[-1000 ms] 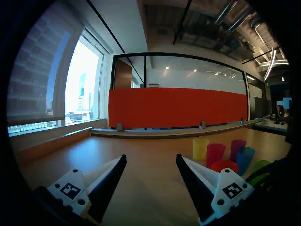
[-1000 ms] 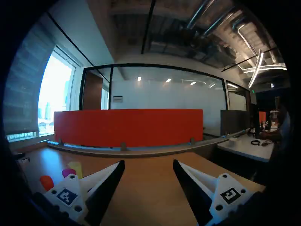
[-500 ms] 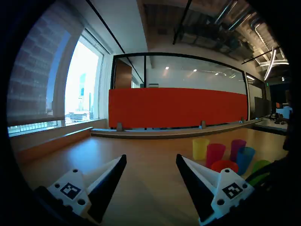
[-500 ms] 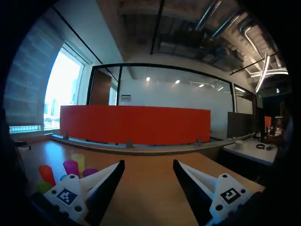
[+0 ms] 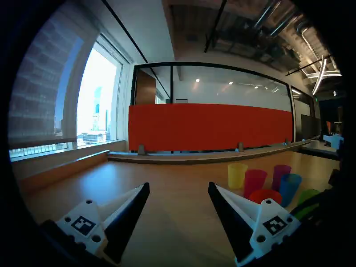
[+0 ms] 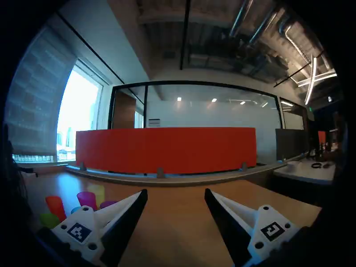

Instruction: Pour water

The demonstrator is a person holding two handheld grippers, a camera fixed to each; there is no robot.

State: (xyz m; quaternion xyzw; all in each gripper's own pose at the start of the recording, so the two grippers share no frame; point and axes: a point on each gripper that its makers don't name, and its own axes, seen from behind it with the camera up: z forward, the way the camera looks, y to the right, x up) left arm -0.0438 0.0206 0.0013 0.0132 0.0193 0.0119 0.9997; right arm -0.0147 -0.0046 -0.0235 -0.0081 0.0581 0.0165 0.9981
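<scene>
Standing upright, cups (image 5: 254, 181) cluster beside gaping left tongs (image 5: 178, 184).

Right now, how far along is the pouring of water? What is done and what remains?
Nothing looks done yet. In hand: the left gripper and the right gripper are both open and empty over the table. The cups stand together with no gripper on them; I cannot tell which one holds water. Left to do: grasp a cup, lift it, and pour into another.
</scene>
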